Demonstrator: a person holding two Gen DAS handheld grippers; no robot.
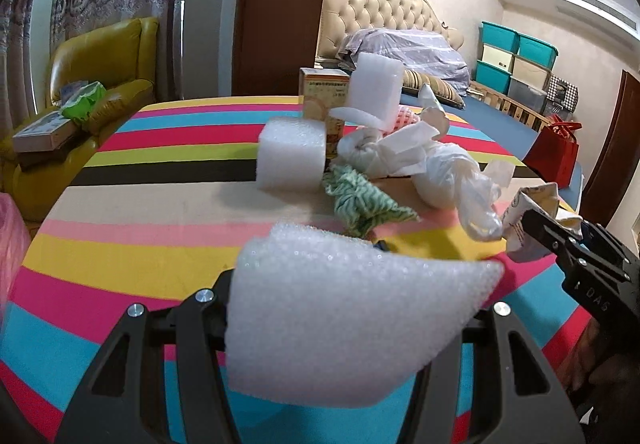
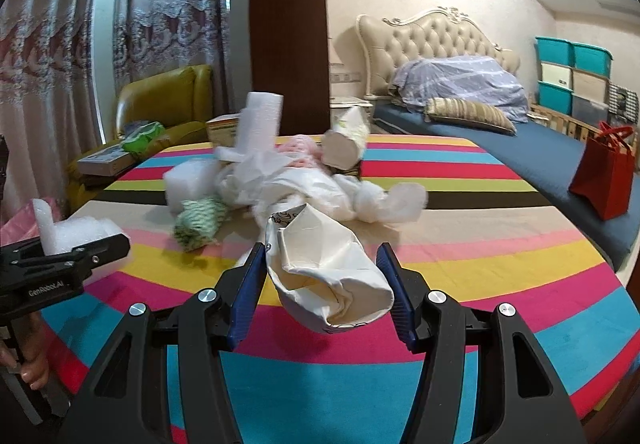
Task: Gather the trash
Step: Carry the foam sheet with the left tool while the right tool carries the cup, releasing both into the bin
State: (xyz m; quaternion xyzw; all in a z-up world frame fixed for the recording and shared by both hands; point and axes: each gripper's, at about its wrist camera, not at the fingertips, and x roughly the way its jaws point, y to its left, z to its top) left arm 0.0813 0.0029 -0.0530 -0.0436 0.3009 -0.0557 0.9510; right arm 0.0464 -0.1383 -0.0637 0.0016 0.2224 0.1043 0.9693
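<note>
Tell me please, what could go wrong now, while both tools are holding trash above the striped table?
1. The right tool holds the crumpled paper bag only loosely; one pad seems apart from it, so it may slip out.
2. The foam piece in the left tool covers much of that camera's view, hiding the table below.
3. The two tools are near each other and might collide.

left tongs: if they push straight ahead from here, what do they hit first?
Likely the green-and-white yarn bundle, just beyond the foam piece held by the left tongs. Depth is unclear; the foam hides the direct line.
</note>
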